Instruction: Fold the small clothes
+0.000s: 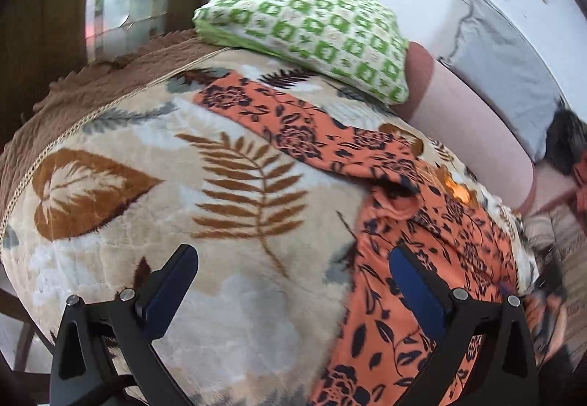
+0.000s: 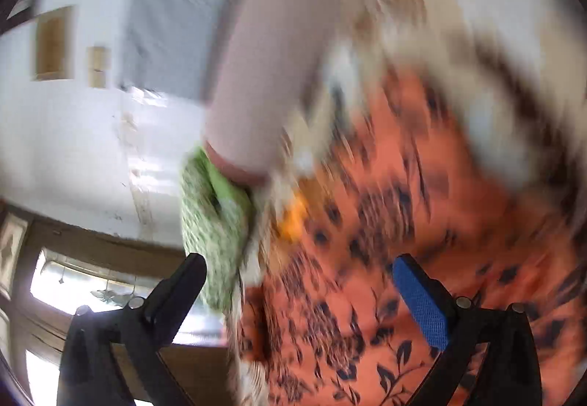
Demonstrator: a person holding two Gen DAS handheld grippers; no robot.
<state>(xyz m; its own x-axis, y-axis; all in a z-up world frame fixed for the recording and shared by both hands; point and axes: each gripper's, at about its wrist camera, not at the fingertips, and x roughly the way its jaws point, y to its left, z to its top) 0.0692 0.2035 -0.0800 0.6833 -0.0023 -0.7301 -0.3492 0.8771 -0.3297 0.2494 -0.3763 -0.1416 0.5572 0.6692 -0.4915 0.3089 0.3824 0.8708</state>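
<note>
Left wrist view: one orange floral garment (image 1: 403, 222), one green pillow (image 1: 308, 35), one blanket (image 1: 146, 185)

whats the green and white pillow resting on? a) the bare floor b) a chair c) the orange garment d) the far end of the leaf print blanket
d: in the left wrist view the pillow lies on the far edge of the blanket, just beyond the orange garment and not on top of it.

Garment (image 1: 385, 193) on blanket (image 1: 146, 149), right of centre; pillow (image 1: 312, 35) behind
</note>
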